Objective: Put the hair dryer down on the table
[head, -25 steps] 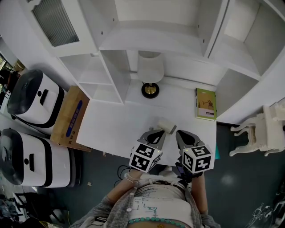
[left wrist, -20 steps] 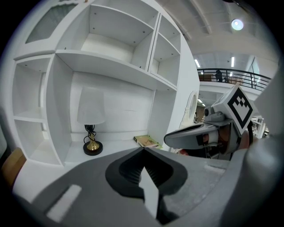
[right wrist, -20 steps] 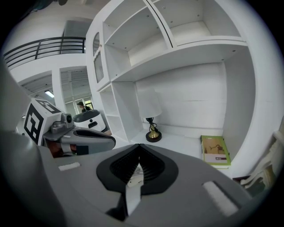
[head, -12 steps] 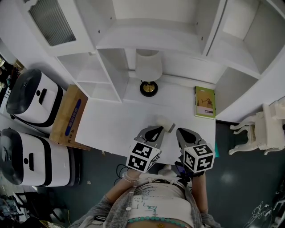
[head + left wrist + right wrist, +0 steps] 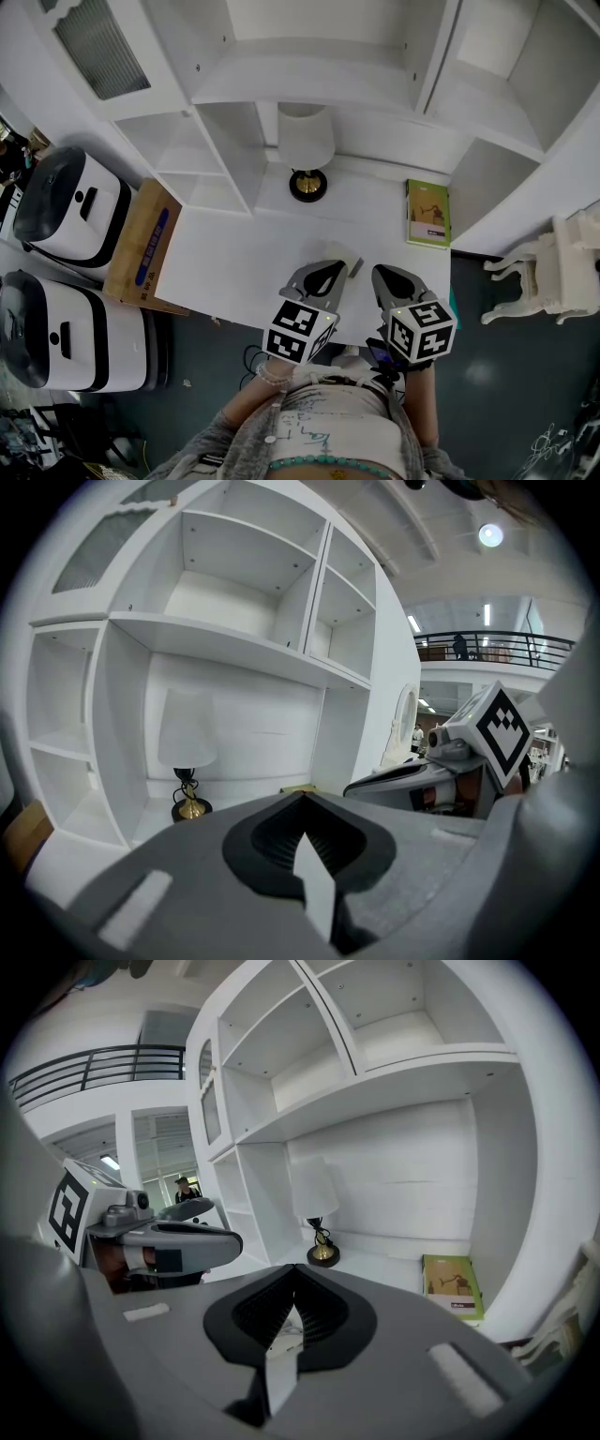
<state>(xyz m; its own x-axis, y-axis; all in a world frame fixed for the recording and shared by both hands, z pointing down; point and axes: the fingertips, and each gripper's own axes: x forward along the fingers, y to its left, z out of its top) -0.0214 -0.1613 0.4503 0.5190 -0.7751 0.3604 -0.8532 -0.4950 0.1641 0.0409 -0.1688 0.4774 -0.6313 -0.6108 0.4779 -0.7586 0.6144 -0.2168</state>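
Head view: the hair dryer point(image 5: 336, 251) is a pale, cream-white shape on the white table point(image 5: 234, 267), a little right of the frame's centre. It sits just beyond the tips of the left gripper point(image 5: 340, 269). Whether those tips touch it cannot be told from here, since white lies on white.

The right gripper point(image 5: 380, 273) is just to the right of the left one. Both reach over the table's near edge from the lower middle of the frame. Their marker cubes sit lower down, close to the person's torso at the bottom edge.

Left gripper view: the two jaws meet tip to tip around a diamond-shaped ribbed hollow. Nothing shows clamped in it, only a white sliver of surface seen through the slit lower down. The right gripper view shows the same. Its jaws are closed at the tips, and through the hollow only a pale surface shows, too unclear to name.

Above the dryer, at upper centre of the head view, a lamp point(image 5: 307, 150) with a white shade and a dark and gold base stands at the back of the table, against the white shelving point(image 5: 309, 75). A green book point(image 5: 427, 214) lies flat toward the table's right end, well apart from the dryer.

Left of the table a cardboard box point(image 5: 142, 246) stands on the dark floor. Further left are two white and black machines point(image 5: 66, 211).
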